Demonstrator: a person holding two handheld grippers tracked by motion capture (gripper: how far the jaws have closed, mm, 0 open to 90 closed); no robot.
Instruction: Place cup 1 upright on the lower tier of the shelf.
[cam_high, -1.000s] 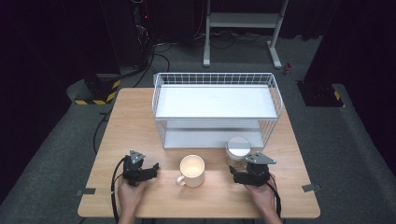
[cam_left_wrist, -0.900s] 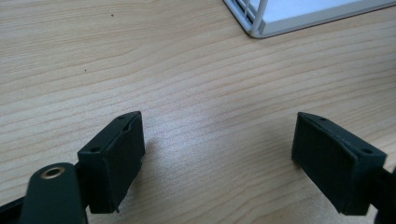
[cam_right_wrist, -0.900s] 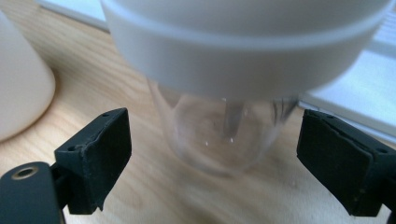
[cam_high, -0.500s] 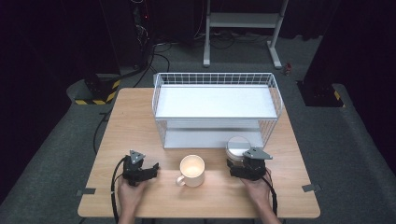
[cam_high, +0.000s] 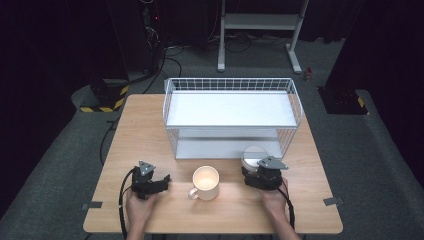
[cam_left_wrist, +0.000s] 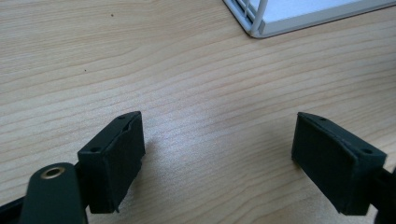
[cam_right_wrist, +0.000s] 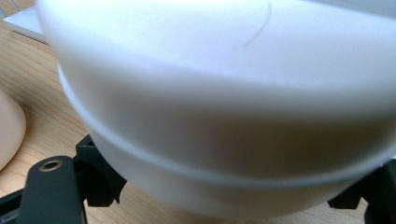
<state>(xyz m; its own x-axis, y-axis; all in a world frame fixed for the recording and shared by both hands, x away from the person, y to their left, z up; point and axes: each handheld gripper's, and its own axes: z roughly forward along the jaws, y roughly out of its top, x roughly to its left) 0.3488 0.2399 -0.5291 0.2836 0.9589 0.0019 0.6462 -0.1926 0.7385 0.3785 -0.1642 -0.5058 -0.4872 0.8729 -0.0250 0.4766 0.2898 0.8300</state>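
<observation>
The right gripper (cam_high: 256, 170) has edged onto the round white lidded container (cam_high: 253, 156) before the white wire rack (cam_high: 230, 111), jaws just closing round it, grip unconfirmed. Next: clamp, lift. Left gripper (cam_high: 161, 181) idles released.

The white cup (cam_high: 252, 156) stands upright on the table at my two o'clock, just in front of the rack's lower shelf. It is round and smooth with a faint ridge around its wall (cam_right_wrist: 224, 116), its top pale and flat. It sits between my right jaws, well right of the mug.
</observation>
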